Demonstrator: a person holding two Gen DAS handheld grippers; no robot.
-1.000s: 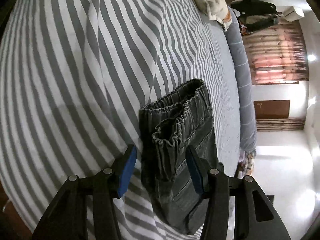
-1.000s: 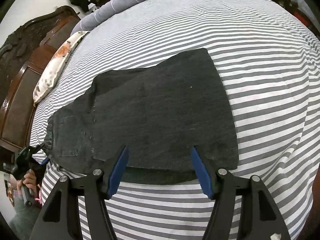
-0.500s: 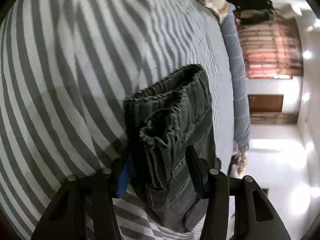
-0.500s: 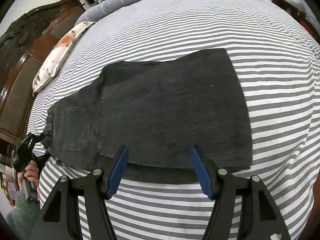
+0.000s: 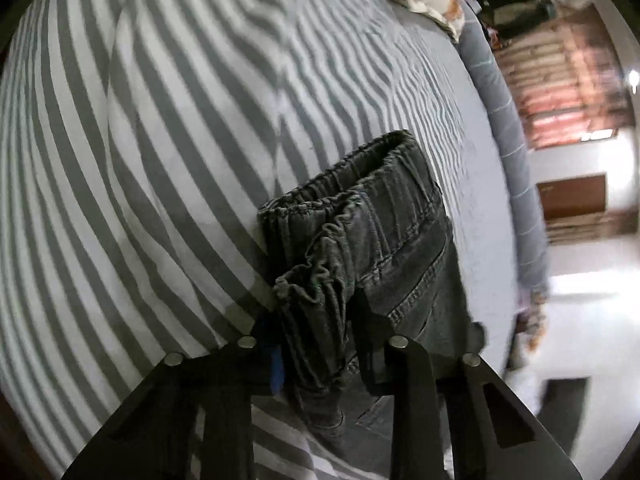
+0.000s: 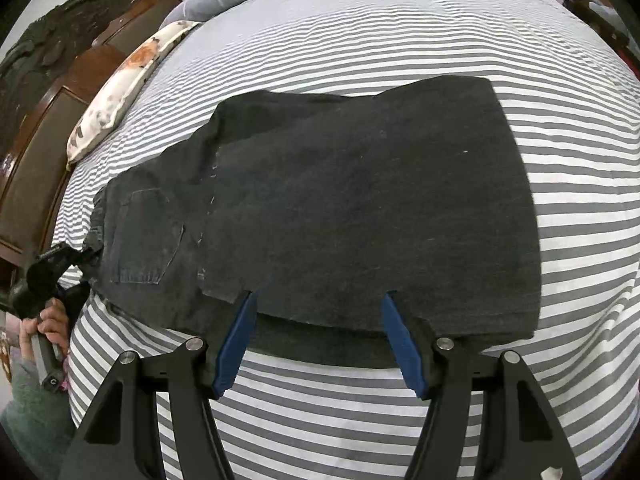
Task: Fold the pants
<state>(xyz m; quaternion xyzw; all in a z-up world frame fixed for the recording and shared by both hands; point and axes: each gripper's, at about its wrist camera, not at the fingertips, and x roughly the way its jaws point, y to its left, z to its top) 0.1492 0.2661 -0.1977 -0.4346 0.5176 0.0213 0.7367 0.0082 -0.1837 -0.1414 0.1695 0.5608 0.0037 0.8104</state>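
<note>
We close the left gripper [image 5: 316,344] on the waistband of the pants [image 6: 340,208] lying mid-frame on the bed [image 6: 400,40]; right gripper [image 6: 320,336] gapes, next pinching the hem

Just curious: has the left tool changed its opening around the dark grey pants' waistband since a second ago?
Yes. The left tool is closing on the dark grey pants' waistband, against its unchanged frame.

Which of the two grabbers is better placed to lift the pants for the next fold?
Left. The left gripper is closing with the pants waistband between its fingers; the right gripper is open at the near edge.
</note>
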